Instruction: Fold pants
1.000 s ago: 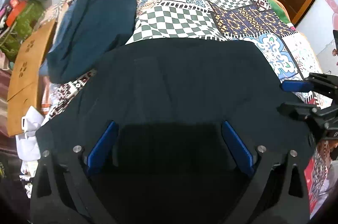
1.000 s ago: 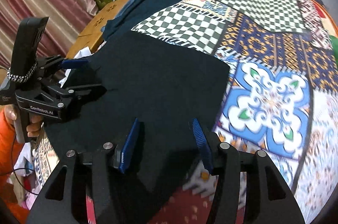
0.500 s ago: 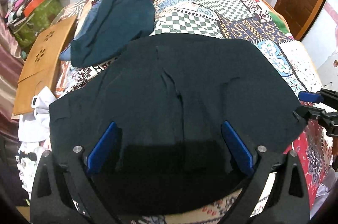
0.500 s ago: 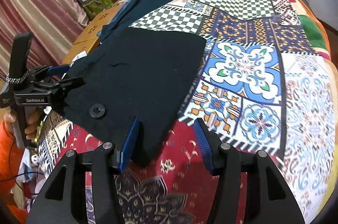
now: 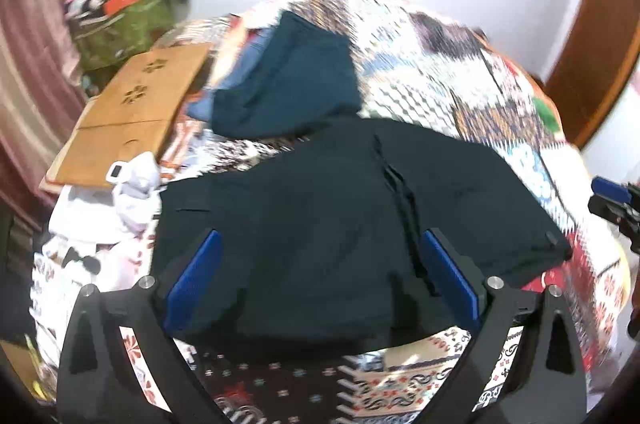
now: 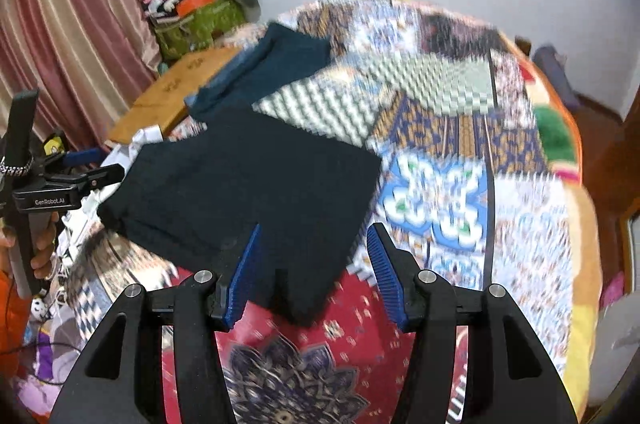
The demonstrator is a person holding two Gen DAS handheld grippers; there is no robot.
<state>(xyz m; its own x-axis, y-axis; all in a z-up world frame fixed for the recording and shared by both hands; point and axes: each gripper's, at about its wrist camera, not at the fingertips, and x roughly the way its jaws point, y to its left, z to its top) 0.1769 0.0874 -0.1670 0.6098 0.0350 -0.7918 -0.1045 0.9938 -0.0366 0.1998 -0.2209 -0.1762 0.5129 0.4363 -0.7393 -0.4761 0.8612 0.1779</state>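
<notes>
Black pants (image 5: 340, 216) lie folded flat on the patchwork bedspread (image 5: 460, 72); they also show in the right wrist view (image 6: 248, 184). My left gripper (image 5: 320, 276) is open and empty, held above the near edge of the pants. My right gripper (image 6: 312, 272) is open and empty over the pants' near right corner. The left gripper also appears at the left edge of the right wrist view (image 6: 92, 180). The right gripper tip shows at the right edge of the left wrist view (image 5: 612, 196).
A dark teal folded garment (image 5: 288, 80) lies behind the black pants. A wooden board (image 5: 132, 104) and white cloth (image 5: 128, 184) sit at the bed's left. A green bag (image 6: 196, 20) stands by the curtain. A wooden door (image 5: 592, 44) is at right.
Both grippers have pulled back and risen away from the pants, so more of the room shows. The pants lie in place. Both views are motion-blurred.
</notes>
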